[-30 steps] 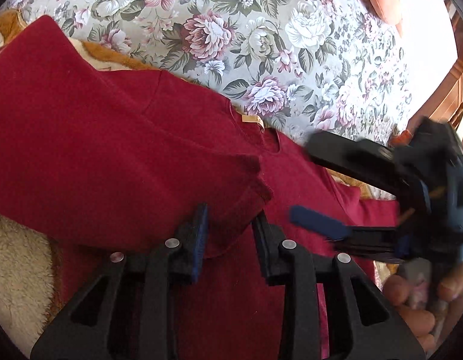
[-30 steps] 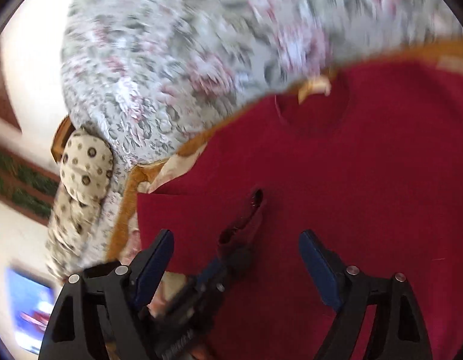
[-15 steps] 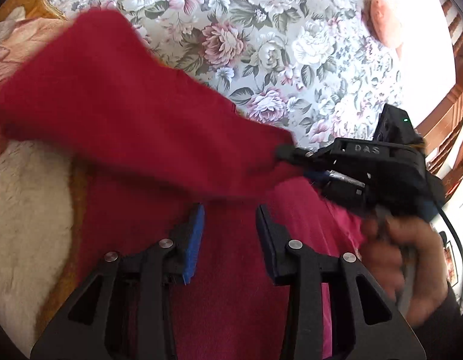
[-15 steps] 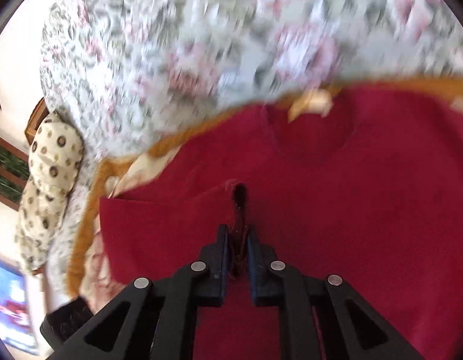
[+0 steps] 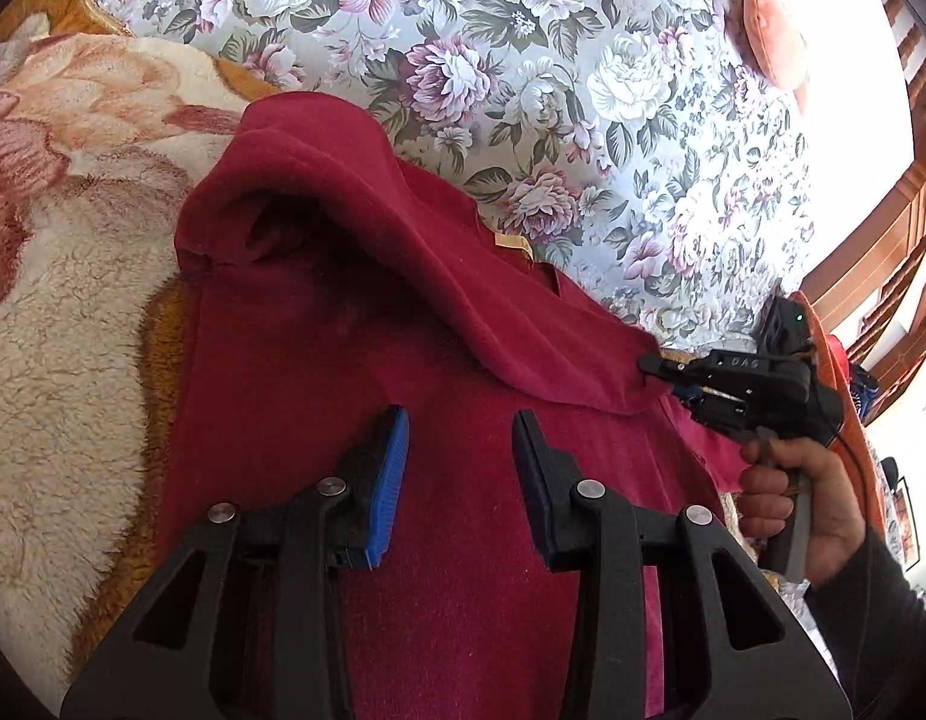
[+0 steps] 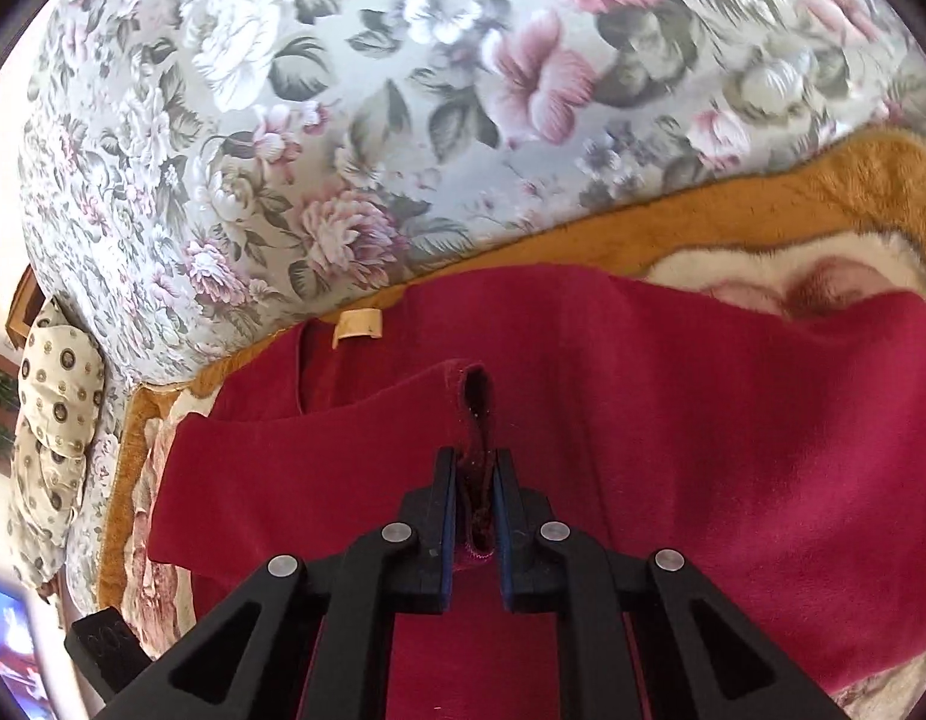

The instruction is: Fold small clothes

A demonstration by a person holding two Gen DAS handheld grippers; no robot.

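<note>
A dark red shirt (image 5: 318,360) lies on a fleece blanket with its neck label (image 5: 511,243) toward the floral sheet. My left gripper (image 5: 459,438) is open and empty, just above the shirt's body. My right gripper (image 6: 475,468) is shut on the cuff of the red sleeve (image 6: 342,420) and holds it stretched across the shirt's chest. In the left wrist view the right gripper (image 5: 661,369) shows at the right, pinching the end of the sleeve (image 5: 463,288). The shirt (image 6: 733,420) fills the lower right wrist view.
A cream and orange fleece blanket (image 5: 60,276) lies under the shirt. The floral bedsheet (image 5: 523,60) covers the area behind. A patterned pillow (image 6: 54,420) sits at the left, and a pink cushion (image 5: 769,36) at the far right.
My right gripper closed on the sleeve cuff and pulled the sleeve across the shirt toward the right. My left gripper let go of the sleeve and stays open over the body.
</note>
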